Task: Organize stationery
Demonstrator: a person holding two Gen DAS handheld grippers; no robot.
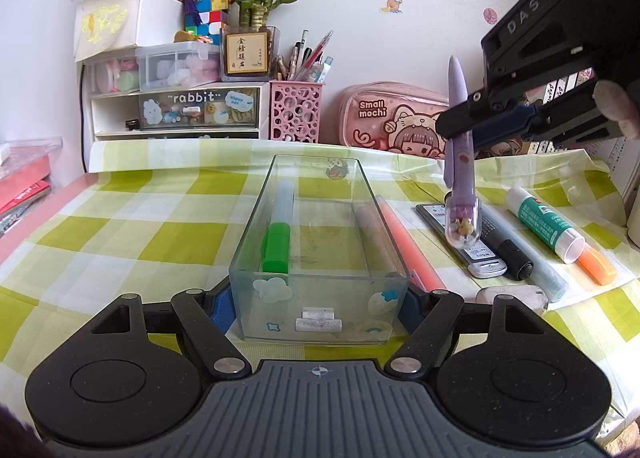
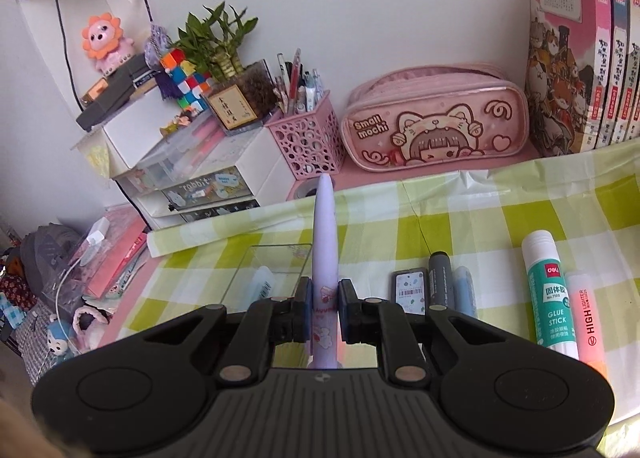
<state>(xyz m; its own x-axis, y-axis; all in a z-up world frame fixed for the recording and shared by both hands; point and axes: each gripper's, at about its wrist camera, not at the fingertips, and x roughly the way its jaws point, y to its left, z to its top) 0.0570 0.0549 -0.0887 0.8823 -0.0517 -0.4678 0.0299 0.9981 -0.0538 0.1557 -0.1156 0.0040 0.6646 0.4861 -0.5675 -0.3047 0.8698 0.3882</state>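
A clear plastic box (image 1: 320,314) sits on the checked cloth with a green-capped marker (image 1: 278,242) inside. My left gripper (image 1: 320,306) is shut on the box's near end, one blue pad on each side. My right gripper (image 2: 324,298) is shut on a purple pen (image 2: 325,242). In the left wrist view the right gripper (image 1: 476,126) holds that pen (image 1: 460,162) upright in the air, right of the box. The box also shows in the right wrist view (image 2: 276,254).
On the cloth right of the box lie a pink highlighter (image 1: 408,246), a correction tape (image 1: 464,242), a black marker (image 1: 508,246), a glue stick (image 1: 544,222), an orange highlighter (image 1: 596,266) and an eraser (image 1: 516,296). A pink pen holder (image 1: 296,110), pencil case (image 1: 396,122) and drawers (image 1: 180,110) stand behind.
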